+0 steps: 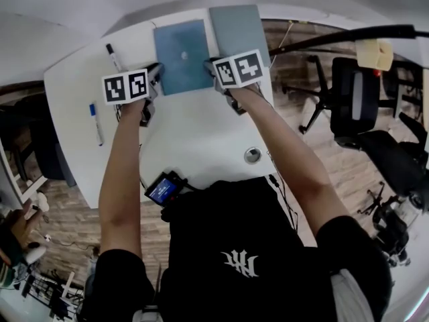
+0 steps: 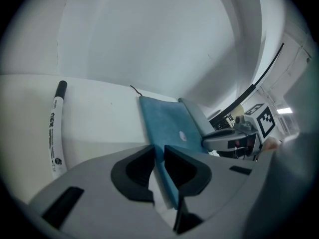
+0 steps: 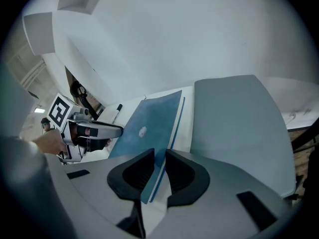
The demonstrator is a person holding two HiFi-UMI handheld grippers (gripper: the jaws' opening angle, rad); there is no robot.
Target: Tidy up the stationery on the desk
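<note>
A blue notebook (image 1: 182, 56) lies on the white desk (image 1: 194, 126), beside a grey-blue notebook (image 1: 238, 27) on its right. My left gripper (image 1: 157, 72) is shut on the blue notebook's near left corner, and my right gripper (image 1: 210, 66) is shut on its near right corner. In the left gripper view the blue cover (image 2: 168, 119) runs between the jaws of the left gripper (image 2: 158, 156). In the right gripper view its edge (image 3: 149, 126) sits between the pads of the right gripper (image 3: 159, 159), next to the grey-blue notebook (image 3: 239, 123).
A black-capped white marker (image 1: 112, 57) (image 2: 54, 131) lies at the far left of the desk, and a blue-capped pen (image 1: 96, 123) nearer the left edge. A round cable grommet (image 1: 253, 155) and a small screen device (image 1: 164, 188) sit near the front. Office chairs (image 1: 355, 106) stand to the right.
</note>
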